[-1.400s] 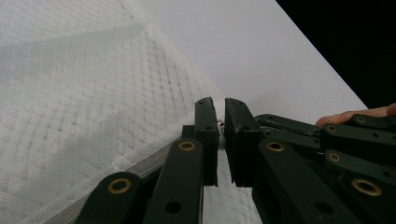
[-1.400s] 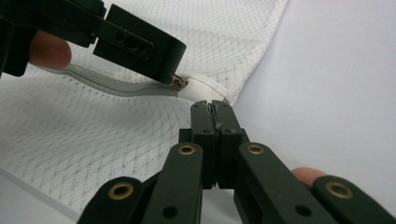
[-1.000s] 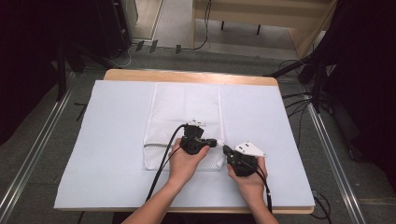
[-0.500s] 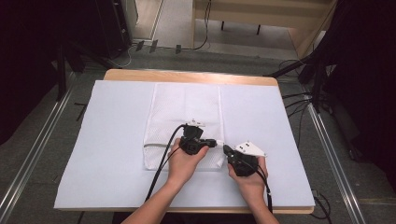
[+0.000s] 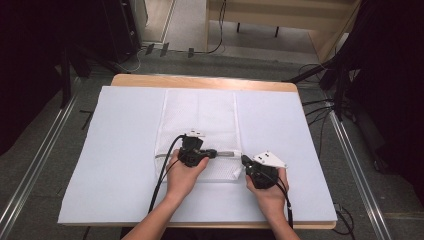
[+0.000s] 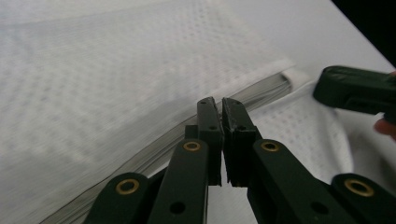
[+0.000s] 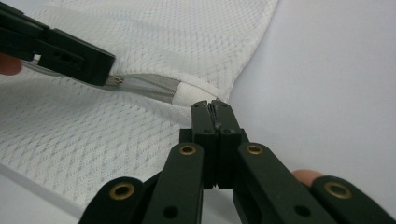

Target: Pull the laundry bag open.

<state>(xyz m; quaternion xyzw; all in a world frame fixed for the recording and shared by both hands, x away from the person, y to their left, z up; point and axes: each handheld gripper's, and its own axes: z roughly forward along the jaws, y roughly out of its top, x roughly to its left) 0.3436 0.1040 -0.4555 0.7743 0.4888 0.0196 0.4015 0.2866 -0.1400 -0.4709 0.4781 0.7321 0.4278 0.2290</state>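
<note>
A white mesh bag was laid flat on a white sheet covering the table, its zipper running across near the person's edge. The left gripper was held over the zipper, jaws pressed together; whether the zipper pull was pinched could not be told. The right gripper was held at the bag's right edge, jaws closed on the corner fabric by the zipper's end.
</note>
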